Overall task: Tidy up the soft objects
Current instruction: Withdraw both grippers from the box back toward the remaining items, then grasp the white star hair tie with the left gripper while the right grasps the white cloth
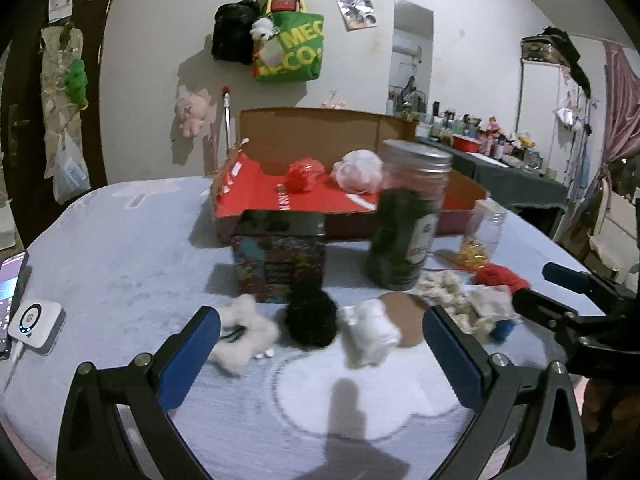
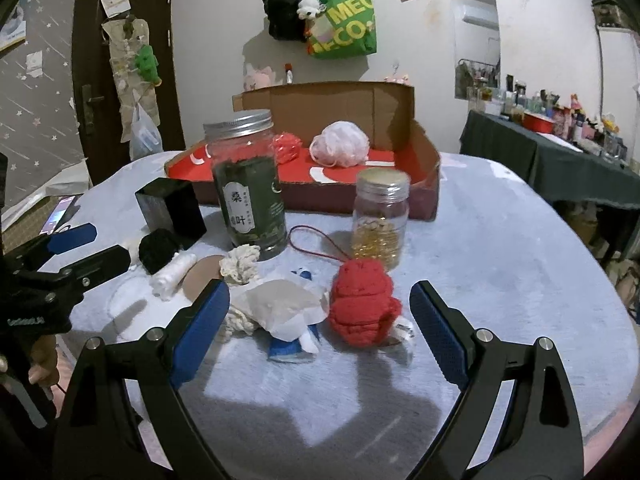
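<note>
My left gripper (image 1: 320,314) is open just above the pale blue tabletop. Beyond its fingertips lie a white fluffy piece (image 1: 244,332), a black pompom (image 1: 310,316) and a white roll (image 1: 370,334). My right gripper (image 2: 320,288) is also open, with a red knitted toy (image 2: 364,304) and a crumpled white paper (image 2: 280,304) just past its tips. A cream rope knot (image 2: 242,264) lies behind the paper. Farther back, a cardboard box (image 2: 424,168) with a red lining holds a pink mesh pouf (image 2: 340,144) and a red mesh ball (image 2: 286,146).
A tall jar of green leaves (image 2: 248,184), a small jar of gold bits (image 2: 380,216) and a dark box (image 2: 170,212) stand between the soft things and the cardboard box. A phone (image 1: 12,280) and a white device (image 1: 36,324) lie at the table's left edge.
</note>
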`<state>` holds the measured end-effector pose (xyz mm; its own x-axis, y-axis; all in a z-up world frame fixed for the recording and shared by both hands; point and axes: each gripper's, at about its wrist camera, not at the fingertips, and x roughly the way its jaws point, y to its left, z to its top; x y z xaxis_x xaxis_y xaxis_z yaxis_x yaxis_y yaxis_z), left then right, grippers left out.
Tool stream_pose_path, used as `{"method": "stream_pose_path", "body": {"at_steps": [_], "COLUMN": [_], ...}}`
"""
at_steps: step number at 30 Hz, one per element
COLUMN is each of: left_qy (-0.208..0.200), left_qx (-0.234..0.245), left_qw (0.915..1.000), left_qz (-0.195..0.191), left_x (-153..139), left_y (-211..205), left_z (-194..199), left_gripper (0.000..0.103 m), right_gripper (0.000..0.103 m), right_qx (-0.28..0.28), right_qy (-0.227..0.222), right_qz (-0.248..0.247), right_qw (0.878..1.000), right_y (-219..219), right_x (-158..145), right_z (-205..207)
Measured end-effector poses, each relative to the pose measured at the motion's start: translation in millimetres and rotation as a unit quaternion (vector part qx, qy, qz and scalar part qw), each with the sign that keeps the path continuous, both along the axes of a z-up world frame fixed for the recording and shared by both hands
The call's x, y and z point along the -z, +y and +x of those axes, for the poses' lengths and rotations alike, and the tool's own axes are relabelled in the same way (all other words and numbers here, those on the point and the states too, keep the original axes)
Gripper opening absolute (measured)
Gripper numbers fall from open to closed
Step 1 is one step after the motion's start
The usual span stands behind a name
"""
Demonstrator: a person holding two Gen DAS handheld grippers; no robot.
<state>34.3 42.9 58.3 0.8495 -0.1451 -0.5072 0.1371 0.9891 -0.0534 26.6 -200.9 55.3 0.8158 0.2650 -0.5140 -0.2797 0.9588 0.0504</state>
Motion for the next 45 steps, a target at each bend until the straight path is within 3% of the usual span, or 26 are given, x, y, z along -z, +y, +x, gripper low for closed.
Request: {"method": "stream_pose_path", "body": {"at_steps": [10,12,19,22,24,25,27,37,45], "left_qy": [0.041,0.052,0.089,0.105,0.099,0.099,0.096,0.076,0.078], "left_qx": [-0.032,-0.034,-0.027,-0.023,-0.02,-0.016,-0.014,0.019,0.11], "left_qw": [0.9984,0.9977,0.9949,0.9938,0.9945,0.9947,0.9951,0.9965,0.9908], "left_qz": [0.024,0.027,0.04,0.029,0.026,0.023,0.019,0.028,0.015], "left_x": [10,13,27,34,34,33,29,-2,-11], "left_y": [32,36,40,45,46,46,46,29,-15], "left_z": [20,24,39,44,43,42,39,15,23], "left_gripper": [0.101,0.099,0.087,0.067,0.052,0.052,0.051,0.051,0.051], "right_gripper": [0.088,0.076,0.056,0.044,0.029,0.02,0.013,0.008,0.007], "right_qx": [-0.03,-0.036,-0.052,-0.058,-0.058,-0.059,-0.062,-0.076,-0.093], "right_qy": [0.012,0.016,0.042,0.053,0.055,0.055,0.057,0.04,0.045], "right_qz": [0.007,0.009,0.021,0.035,0.04,0.044,0.059,0.066,0.083], "right_qw": [0.999,0.999,0.998,0.996,0.996,0.996,0.995,0.994,0.991], "right_y": [15,17,21,20,17,15,9,3,-1], "right_x": [7,8,15,18,19,18,17,-1,-10], "right_z": [10,13,21,24,24,24,23,16,22]}}
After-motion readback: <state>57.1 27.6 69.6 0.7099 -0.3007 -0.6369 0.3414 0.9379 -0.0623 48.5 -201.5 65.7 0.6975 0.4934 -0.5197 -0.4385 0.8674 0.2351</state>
